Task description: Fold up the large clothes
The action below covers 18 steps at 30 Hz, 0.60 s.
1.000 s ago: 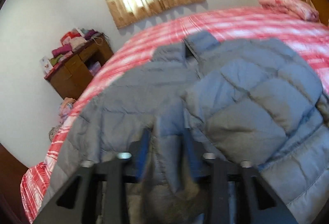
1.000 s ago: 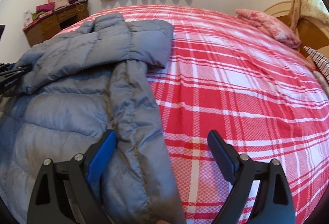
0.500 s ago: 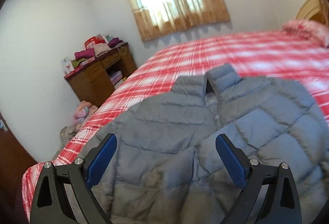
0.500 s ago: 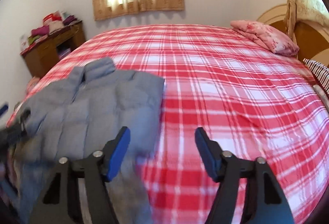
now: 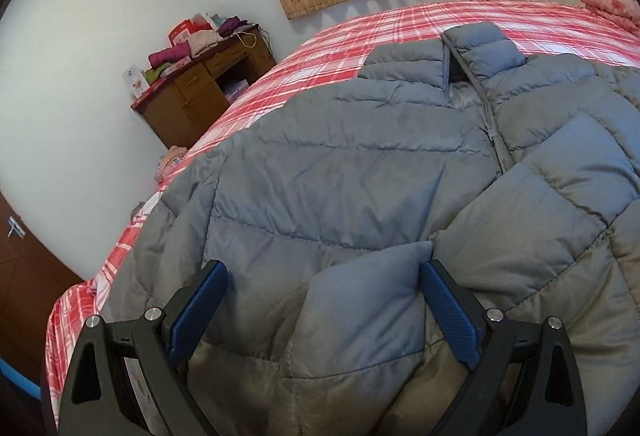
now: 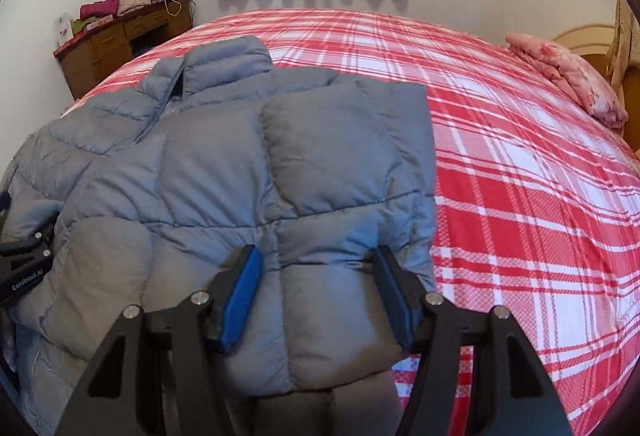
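Observation:
A grey-blue puffer jacket (image 5: 360,176) lies front up on the red plaid bed (image 5: 320,48), collar (image 5: 476,48) at the far end. My left gripper (image 5: 324,272) stands wide open low over the near left part. A sleeve cuff (image 5: 360,300) lies between its fingers; the pads do not press on it. In the right wrist view the jacket (image 6: 240,164) has its right side folded inward. My right gripper (image 6: 316,256) is half open, its fingers astride a puffy fold near the hem without clamping it. The left gripper's body (image 6: 24,260) shows at the left edge.
A wooden desk (image 6: 120,36) piled with clothes stands by the far left wall. Pink bedding (image 6: 572,80) lies by the headboard (image 6: 584,36) on the right. Bare plaid bed (image 6: 500,176) stretches to the right of the jacket. A dark door (image 5: 16,256) is at left.
The left gripper let go of the fabric it pinched, opened wide and sank toward the jacket. The right gripper narrowed its jaws and moved from the jacket's right edge onto the folded side.

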Motion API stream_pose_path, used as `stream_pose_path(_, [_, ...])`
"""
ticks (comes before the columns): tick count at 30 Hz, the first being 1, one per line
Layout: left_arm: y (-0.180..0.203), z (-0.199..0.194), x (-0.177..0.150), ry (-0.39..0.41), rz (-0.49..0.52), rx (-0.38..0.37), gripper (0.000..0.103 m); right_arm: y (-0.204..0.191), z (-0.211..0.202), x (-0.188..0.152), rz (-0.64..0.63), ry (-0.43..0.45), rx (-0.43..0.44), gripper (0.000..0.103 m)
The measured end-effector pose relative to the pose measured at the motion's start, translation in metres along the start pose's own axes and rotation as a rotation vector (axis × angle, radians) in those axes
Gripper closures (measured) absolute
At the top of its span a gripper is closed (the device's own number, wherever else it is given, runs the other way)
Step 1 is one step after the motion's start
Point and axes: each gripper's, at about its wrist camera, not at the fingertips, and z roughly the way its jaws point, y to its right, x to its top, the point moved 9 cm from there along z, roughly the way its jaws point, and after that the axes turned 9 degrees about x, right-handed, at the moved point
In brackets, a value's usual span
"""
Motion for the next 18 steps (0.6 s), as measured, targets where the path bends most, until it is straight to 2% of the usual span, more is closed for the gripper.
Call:
stream_pose_path(4, [0.0041, 0.0027, -0.0030, -0.009, 0.006, -0.004, 0.004, 0.0017, 0.0044, -0.0005, 0.013, -0.007, 0.016, 0.040])
stream_pose_path(18, [0.0032, 0.0065, -0.0025, -0.029, -0.013, -0.024, 0.002, -0.0039, 0.0090, -0.0026, -0.033, -0.024, -0.044, 0.039])
